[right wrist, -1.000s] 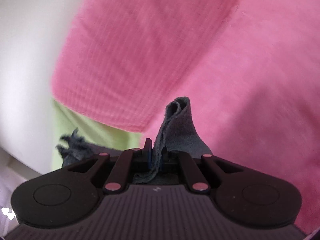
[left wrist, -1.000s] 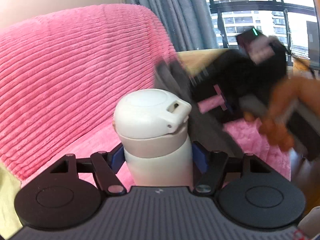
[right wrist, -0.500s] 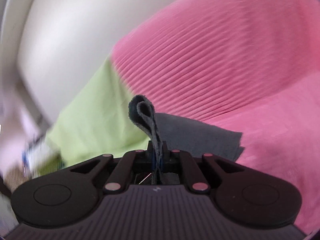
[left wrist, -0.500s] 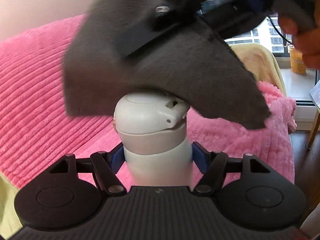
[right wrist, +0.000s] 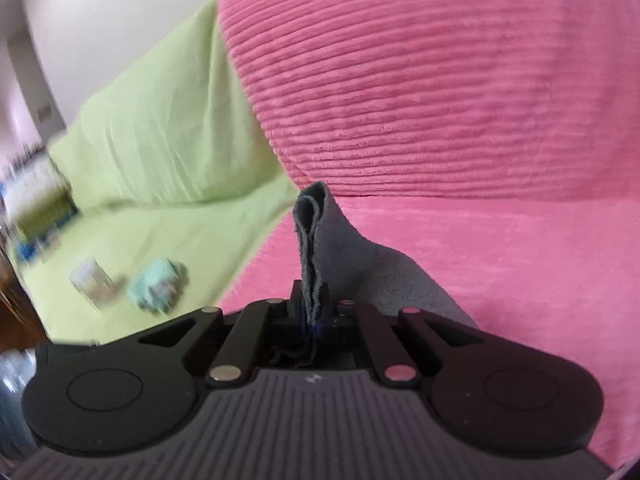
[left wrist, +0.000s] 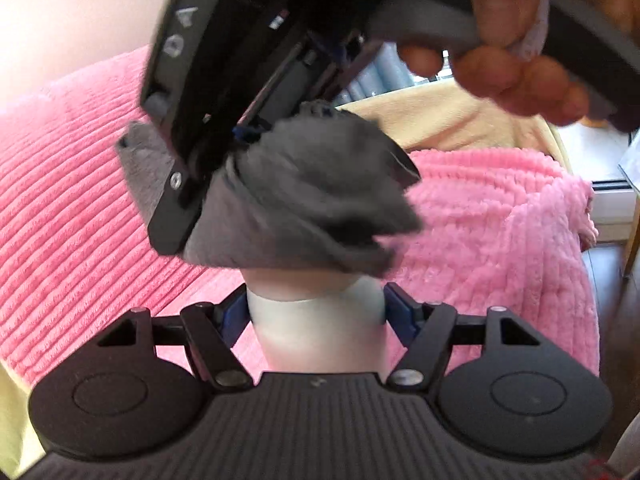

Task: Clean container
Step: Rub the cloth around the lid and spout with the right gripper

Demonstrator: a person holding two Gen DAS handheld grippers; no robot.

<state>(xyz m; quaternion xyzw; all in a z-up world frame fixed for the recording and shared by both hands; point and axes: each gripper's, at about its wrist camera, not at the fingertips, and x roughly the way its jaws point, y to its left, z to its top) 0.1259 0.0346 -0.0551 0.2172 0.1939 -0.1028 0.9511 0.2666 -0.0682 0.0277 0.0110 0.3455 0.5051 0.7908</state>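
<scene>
Left wrist: white bottle [left wrist: 316,332] upright under grey cloth [left wrist: 304,208].

A home, likely a living room: a sofa draped in a pink throw [right wrist: 440,100] fills the view, with a green sheet [right wrist: 160,120] at 9 o'clock, a yellow blanket [left wrist: 460,120] at 1 o'clock, curtains [left wrist: 376,80] behind and dark wood floor [left wrist: 612,280] at 3 o'clock.

A pink ribbed throw [right wrist: 440,100] is draped over the sofa; a green cover [right wrist: 160,128] lies at nine o'clock, below a pale wall [right wrist: 100,20].
</scene>
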